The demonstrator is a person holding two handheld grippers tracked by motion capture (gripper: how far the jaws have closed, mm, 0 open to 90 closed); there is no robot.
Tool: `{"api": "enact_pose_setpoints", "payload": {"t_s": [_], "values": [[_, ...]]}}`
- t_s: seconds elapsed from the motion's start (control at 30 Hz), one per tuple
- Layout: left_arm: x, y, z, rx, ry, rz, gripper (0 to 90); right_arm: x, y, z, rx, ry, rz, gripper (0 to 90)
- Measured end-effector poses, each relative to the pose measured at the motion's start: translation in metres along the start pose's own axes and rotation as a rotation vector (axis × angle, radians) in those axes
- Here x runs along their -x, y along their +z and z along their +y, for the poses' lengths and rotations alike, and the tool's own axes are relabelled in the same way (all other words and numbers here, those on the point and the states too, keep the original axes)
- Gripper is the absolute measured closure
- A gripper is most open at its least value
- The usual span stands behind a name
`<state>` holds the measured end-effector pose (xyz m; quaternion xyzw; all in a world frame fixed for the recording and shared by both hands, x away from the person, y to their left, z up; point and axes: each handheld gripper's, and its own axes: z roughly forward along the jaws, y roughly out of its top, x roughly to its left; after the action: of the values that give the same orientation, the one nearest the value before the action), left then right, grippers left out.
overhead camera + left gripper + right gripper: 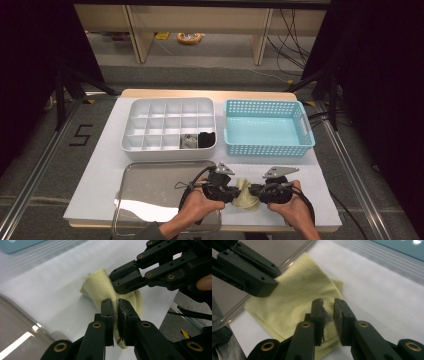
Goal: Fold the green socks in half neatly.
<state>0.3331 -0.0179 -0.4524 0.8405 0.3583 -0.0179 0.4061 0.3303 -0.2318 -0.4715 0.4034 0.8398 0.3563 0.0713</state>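
Both grippers meet over a soft, pale-yellow knit cloth [246, 195] just right of the shiny steel tray [150, 185]: left gripper [117, 305] fingers pinch its fold; right gripper [328, 305] fingers stand narrowly parted over its edge.

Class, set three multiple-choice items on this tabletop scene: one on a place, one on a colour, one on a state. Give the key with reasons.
1. Where does the yellow cloth lie?
A. in the basket
B. on the white table cover right of the metal tray
C. in the divided box

2. What colour is the basket?
A. light blue
B. red
C. black

3. How is the left gripper?
A. wide open, clear of the cloth
B. shut on the cloth
C. resting in the tray

Key: B, the cloth sits beside the tray's rim; A, the high view shows it; B, its fingers pinch a fold.
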Motion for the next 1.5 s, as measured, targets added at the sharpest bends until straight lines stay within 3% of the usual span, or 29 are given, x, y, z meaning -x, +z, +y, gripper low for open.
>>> {"api": "enact_pose_setpoints", "payload": {"t_s": [0.1, 0.17, 0.23, 0.27, 0.3, 0.37, 0.4, 0.43, 0.47, 0.53, 0.57, 0.63, 0.7, 0.77, 0.87, 0.93, 0.97, 1.0, 1.1, 1.23, 1.27, 1.3, 1.37, 1.5], "values": [[0.002, 0.0, 0.002, -0.011, 0.02, -0.005, 82.4, 0.001, 0.001, -0.001, 0.018, 0.002, -0.001, 78.4], [0.005, 0.001, 0.002, -0.003, 0.014, -0.007, 82.4, 0.002, -0.002, 0.0, -0.011, 0.009, 0.007, 78.3], [0.005, 0.002, 0.003, -0.012, 0.031, -0.009, 82.3, 0.003, -0.001, -0.001, 0.005, 0.006, 0.01, 78.3], [0.007, 0.003, 0.004, -0.004, 0.018, -0.008, 82.3, 0.003, 0.0, -0.002, 0.017, 0.008, 0.008, 78.3], [0.007, 0.003, 0.004, -0.003, 0.018, -0.011, 82.3, 0.003, -0.002, -0.001, -0.011, -0.002, 0.002, 78.3], [0.008, 0.004, 0.005, -0.007, 0.023, -0.006, 82.3, 0.003, -0.001, -0.001, 0.026, 0.016, 0.01, 78.2], [0.009, 0.005, 0.005, -0.004, 0.022, -0.003, 82.3, 0.004, -0.003, -0.001, 0.005, 0.016, 0.008, 78.2], [0.009, 0.005, 0.005, -0.006, 0.023, -0.013, 82.3, 0.003, -0.003, -0.002, 0.028, 0.055, 0.017, 78.0], [0.009, 0.006, 0.006, -0.011, 0.03, -0.012, 82.3, 0.009, -0.007, -0.001, 0.015, 0.016, 0.02, 77.9], [0.011, 0.008, 0.007, -0.005, 0.028, -0.016, 82.3, 0.012, -0.012, -0.001, 0.026, 0.032, 0.007, 77.6], [0.012, 0.01, 0.007, -0.003, 0.026, -0.017, 82.3, 0.013, -0.012, -0.002, 0.063, 0.045, -0.008, 77.6], [0.015, 0.014, 0.008, -0.007, 0.027, -0.022, 82.4, 0.016, -0.018, -0.001, 0.05, 0.048, -0.01, 77.3], [0.018, 0.018, 0.009, -0.008, 0.042, -0.027, 82.4, 0.016, -0.021, 0.0, 0.063, 0.062, -0.013, 77.1], [0.02, 0.02, 0.009, -0.008, 0.04, -0.032, 82.6, 0.019, -0.023, 0.001, 0.076, 0.047, -0.011, 77.1], [0.027, 0.029, 0.011, -0.017, 0.054, -0.039, 82.6, 0.019, -0.033, 0.004, 0.094, 0.074, -0.027, 77.2], [0.031, 0.034, 0.01, -0.02, 0.056, -0.04, 82.5, 0.021, -0.036, 0.005, 0.104, 0.068, -0.013, 77.2], [0.03, 0.036, 0.01, -0.038, 0.079, -0.042, 82.4, 0.02, -0.036, 0.005, 0.11, 0.081, -0.002, 77.2], [0.032, 0.039, 0.009, -0.03, 0.061, -0.041, 82.3, 0.02, -0.036, 0.005, 0.117, 0.07, -0.006, 77.2], [0.031, 0.043, 0.008, -0.052, 0.086, -0.033, 82.0, 0.019, -0.035, 0.006, 0.094, 0.052, -0.003, 77.2], [0.031, 0.044, 0.006, -0.039, 0.079, -0.031, 81.3, 0.016, -0.03, 0.006, 0.076, 0.037, 0.026, 77.1], [0.032, 0.045, 0.006, -0.025, 0.063, -0.041, 80.9, 0.013, -0.028, 0.006, 0.063, 0.065, 0.03, 77.1], [0.031, 0.044, 0.005, -0.034, 0.07, -0.035, 80.5, 0.015, -0.025, 0.006, 0.06, 0.038, 0.024, 77.1], [0.032, 0.041, 0.004, -0.01, 0.055, -0.046, 79.0, 0.016, -0.02, 0.005, 0.038, 0.027, 0.016, 77.2], [0.036, 0.028, -0.004, 0.017, 0.07, -0.055, 77.6, 0.016, -0.013, 0.002, 0.002, 0.048, -0.004, 77.3]]}}
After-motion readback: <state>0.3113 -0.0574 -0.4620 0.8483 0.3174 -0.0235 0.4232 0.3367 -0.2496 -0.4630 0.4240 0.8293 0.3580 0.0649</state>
